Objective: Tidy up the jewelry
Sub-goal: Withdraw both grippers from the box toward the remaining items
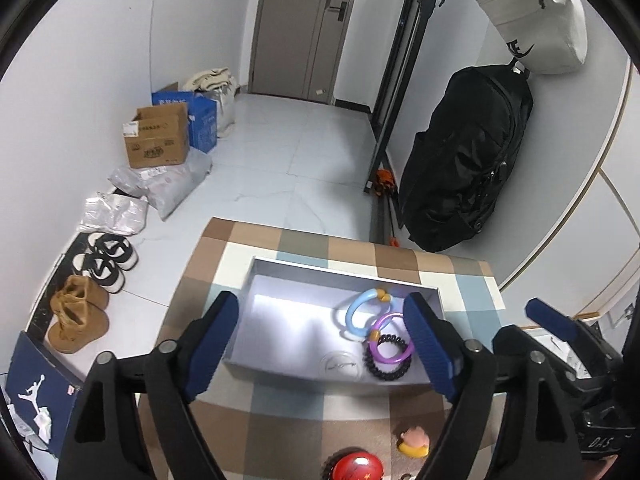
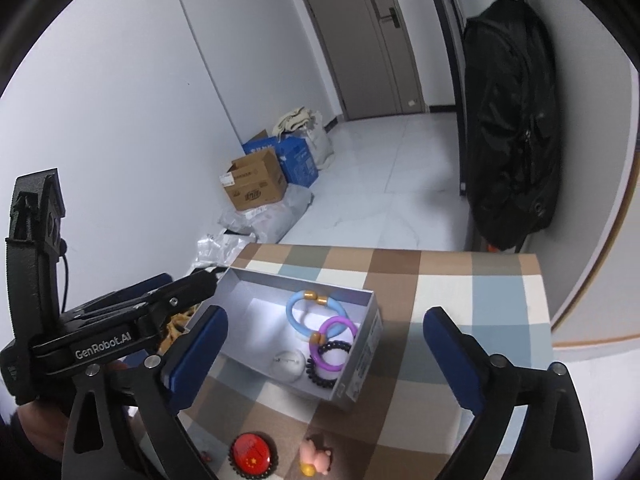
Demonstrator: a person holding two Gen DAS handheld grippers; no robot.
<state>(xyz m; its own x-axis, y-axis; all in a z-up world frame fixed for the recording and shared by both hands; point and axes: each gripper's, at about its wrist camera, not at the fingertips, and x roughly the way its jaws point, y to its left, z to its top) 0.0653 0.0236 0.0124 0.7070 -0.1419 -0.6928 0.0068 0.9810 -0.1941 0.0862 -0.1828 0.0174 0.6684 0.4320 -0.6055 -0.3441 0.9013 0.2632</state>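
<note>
A shallow grey box [image 1: 272, 276] [image 2: 360, 344] stands on the checked tablecloth. In its right part lie a light blue bracelet [image 1: 352, 312] [image 2: 296, 312], a purple bracelet [image 1: 386, 354] [image 2: 334, 328], a black beaded bracelet [image 1: 380, 372] [image 2: 320, 376] and a clear round ring [image 1: 342, 364] [image 2: 288, 364]. My left gripper [image 1: 320, 348] is open and empty, hovering over the box's near side. My right gripper [image 2: 324, 356] is open and empty, just right of the box; it also shows in the left wrist view [image 1: 560, 324].
A red badge [image 1: 356, 466] [image 2: 252, 450] and a pink and yellow duck toy [image 1: 414, 442] [image 2: 316, 460] lie on the cloth near the front. Cardboard boxes [image 1: 158, 140], bags and shoes [image 1: 104, 260] line the floor at left. A black backpack [image 1: 468, 160] hangs at right.
</note>
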